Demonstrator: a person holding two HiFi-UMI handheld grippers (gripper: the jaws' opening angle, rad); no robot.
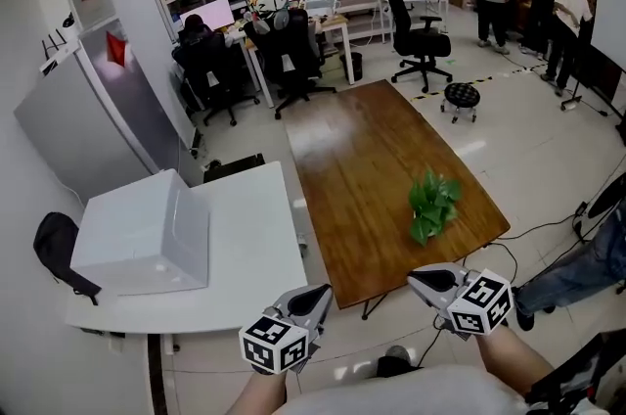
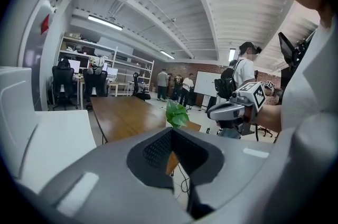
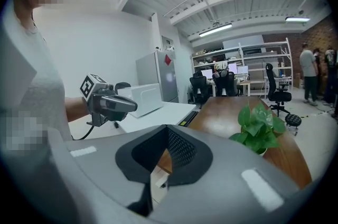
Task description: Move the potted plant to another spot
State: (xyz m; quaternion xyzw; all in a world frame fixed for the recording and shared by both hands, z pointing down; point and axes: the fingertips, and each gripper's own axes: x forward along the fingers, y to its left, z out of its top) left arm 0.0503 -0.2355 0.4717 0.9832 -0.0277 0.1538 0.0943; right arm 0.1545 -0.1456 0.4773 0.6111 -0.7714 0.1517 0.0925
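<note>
Left grey plastic two-jaw gripper (image 1: 321,290) and right grey plastic two-jaw gripper (image 1: 415,277), each bearing a black-and-white marker cube (image 1: 275,344) and carried on a bare forearm (image 1: 511,360), held low before the torso, tips pointing forward and slightly inward, jaws closed together and empty.

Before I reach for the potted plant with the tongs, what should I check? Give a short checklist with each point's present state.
1. The potted plant stands upright on the wooden table: ok.
2. The left tongs hold nothing: ok.
3. The right tongs hold nothing: ok.
4. Jaws apart for a grasp: not ok, both pairs are together.
5. Pot wall free for gripping: cannot tell, the leaves cover it.
6. Tongs close to the plant: not ok, both hover off the table's near edge.
</note>
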